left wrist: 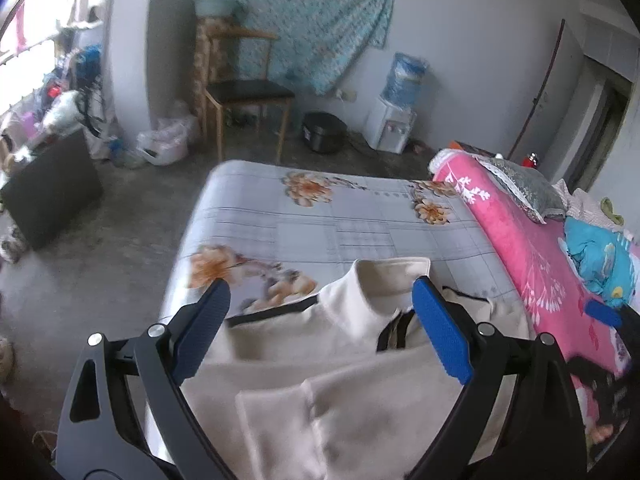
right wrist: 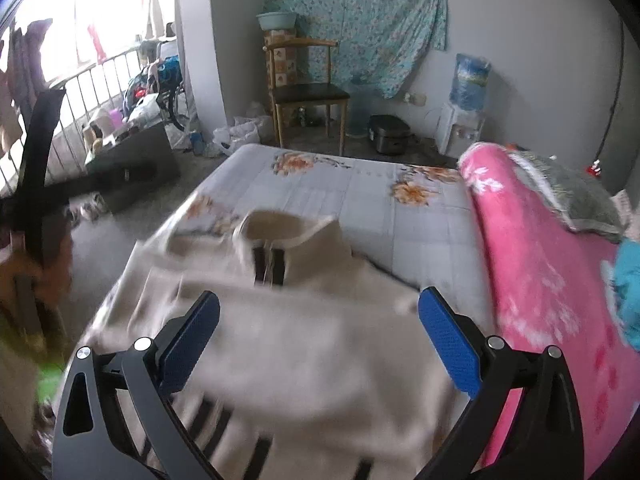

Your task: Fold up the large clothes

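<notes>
A cream jacket [left wrist: 340, 372] with a stand-up collar and dark zipper trim lies on the grey floral bed sheet [left wrist: 320, 220]. It also shows in the right wrist view [right wrist: 320, 340], with dark stripes near its lower hem. My left gripper [left wrist: 320, 300] is open and empty, above the jacket near the collar. My right gripper [right wrist: 320, 312] is open and empty, above the middle of the jacket. The other gripper's blue pad [left wrist: 604, 312] shows at the right edge of the left wrist view.
A pink blanket [right wrist: 540, 260] with a grey pillow [right wrist: 576, 200] lies along the bed's right side. A wooden chair [right wrist: 308, 92], a black rice cooker [right wrist: 390, 134] and a water dispenser [right wrist: 460, 120] stand on the floor beyond. A black box [left wrist: 52, 188] sits at left.
</notes>
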### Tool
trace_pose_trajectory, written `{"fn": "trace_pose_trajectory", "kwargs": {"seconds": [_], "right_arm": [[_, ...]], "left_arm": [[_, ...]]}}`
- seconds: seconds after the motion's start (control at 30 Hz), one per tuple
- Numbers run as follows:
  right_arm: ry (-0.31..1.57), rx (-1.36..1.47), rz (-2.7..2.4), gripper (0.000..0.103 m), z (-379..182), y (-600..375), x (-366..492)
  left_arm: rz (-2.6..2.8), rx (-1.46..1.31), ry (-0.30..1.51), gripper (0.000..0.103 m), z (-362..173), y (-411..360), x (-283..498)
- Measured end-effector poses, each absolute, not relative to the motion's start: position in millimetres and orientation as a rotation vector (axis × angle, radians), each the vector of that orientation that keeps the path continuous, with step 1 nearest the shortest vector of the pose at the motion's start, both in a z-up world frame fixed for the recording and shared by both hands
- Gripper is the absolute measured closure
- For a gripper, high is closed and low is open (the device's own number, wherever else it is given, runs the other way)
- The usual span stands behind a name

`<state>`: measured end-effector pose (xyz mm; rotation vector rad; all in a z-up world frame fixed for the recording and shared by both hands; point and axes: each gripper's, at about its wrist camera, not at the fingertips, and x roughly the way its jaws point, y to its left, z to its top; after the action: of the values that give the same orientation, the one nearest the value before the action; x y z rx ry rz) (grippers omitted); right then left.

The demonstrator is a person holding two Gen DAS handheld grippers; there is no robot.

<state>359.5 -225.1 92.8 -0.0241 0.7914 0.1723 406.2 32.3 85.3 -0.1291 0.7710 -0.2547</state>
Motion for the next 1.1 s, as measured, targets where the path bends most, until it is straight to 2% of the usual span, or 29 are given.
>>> {"fn": "trace_pose_trajectory", "kwargs": {"seconds": [0.13,0.23,0.33,0.47,0.53,0.57,0.6,0.67,0.7,0.9,1.1], "right_arm": [[0.898,0.128,0.211,0.006,72,-239,439],[1.024,0.244,0.242,0.006,39,-244,497],[1.115,0.273,0.247,0.011,8,-240,532],[1.214,0.27,0.224,0.025,-27,-233,569],[1.235,0.244,0.206,0.038,-38,-233,577],[1.247,0.239,0.201,0.05,-42,-234,580],[1.251,0.245,0.21,0.065,-45,-234,580],[1.237,0.266,0.245,0.082,-43,-235,572],[1.221,0.251,0.246,0.085,-38,-234,567],[1.064,0.079,0.281,0.088,-1,-225,504],[1.046,0.008,0.325,0.089,-6,-231,450]], "left_arm": [[-0.312,-0.163,0.864,0.021,55,11,449],[-0.33,-0.17,0.931,0.031,26,-3,473],[-0.331,-0.158,1.008,0.043,-3,-14,492],[-0.309,-0.097,1.06,0.077,-28,-25,506],[-0.325,-0.1,1.068,0.091,-32,-27,506],[-0.33,-0.102,1.065,0.095,-32,-28,505],[-0.332,-0.097,1.052,0.096,-30,-27,503],[-0.346,-0.075,1.017,0.097,-21,-27,494],[-0.354,-0.064,0.997,0.097,-15,-26,488],[-0.41,-0.016,0.915,0.098,14,-14,440],[-0.435,0.054,0.904,0.098,10,-13,387]]}}
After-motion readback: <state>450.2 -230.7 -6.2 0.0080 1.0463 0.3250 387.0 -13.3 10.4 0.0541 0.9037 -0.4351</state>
